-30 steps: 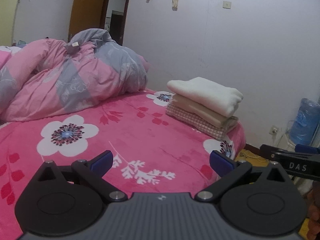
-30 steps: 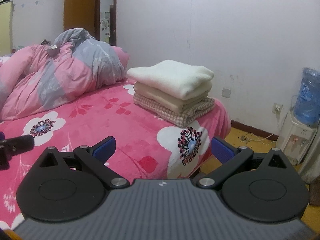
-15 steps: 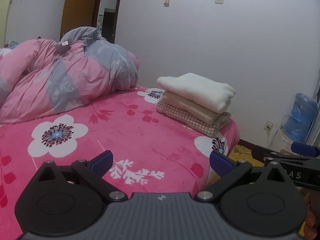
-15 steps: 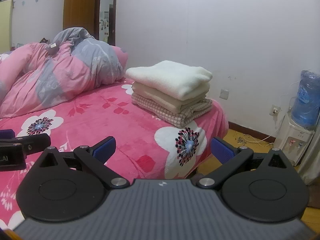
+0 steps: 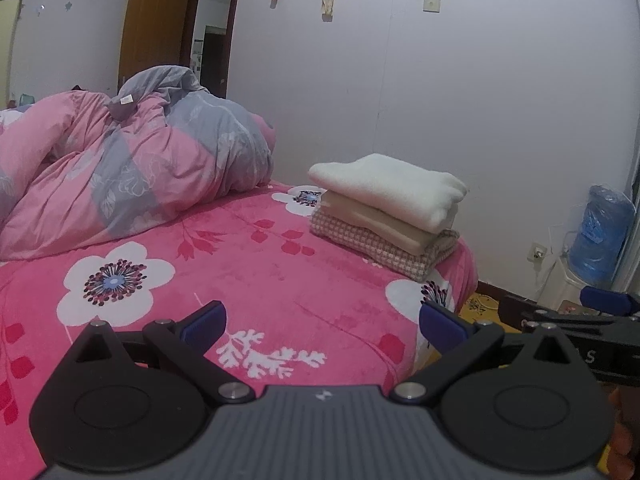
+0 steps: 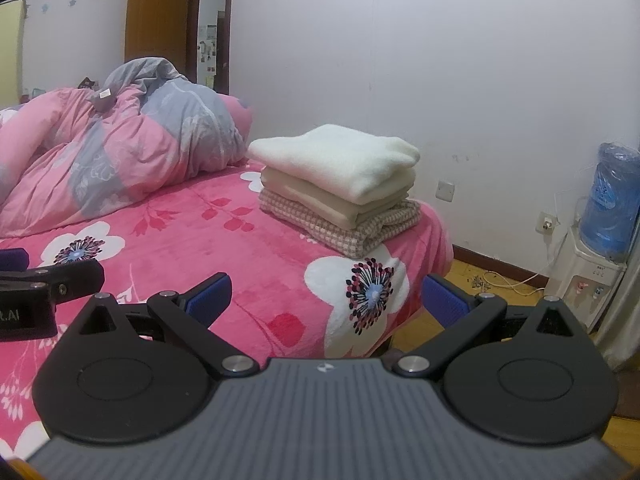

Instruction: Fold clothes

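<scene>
A stack of three folded clothes (image 5: 386, 210) (image 6: 340, 184) rests at the far right corner of the pink flowered bed (image 5: 256, 264) (image 6: 240, 256): a white one on top, a beige one under it, a checked one at the bottom. My left gripper (image 5: 322, 326) hovers open over the bed's near part, well short of the stack, with nothing between its blue pads. My right gripper (image 6: 326, 298) is also open and empty, above the bed's right edge. Each gripper shows at the side of the other's view.
A crumpled pink and grey duvet (image 5: 120, 168) (image 6: 116, 148) fills the far left of the bed. A water dispenser with a blue bottle (image 6: 608, 208) (image 5: 600, 236) stands by the right wall, cables on the wooden floor (image 6: 500, 280). An open doorway (image 5: 208, 48) is behind.
Both grippers have drawn back and shifted slightly, so the stack looks a little smaller and farther off. The left view has tilted up a little. Both grippers stay open.
</scene>
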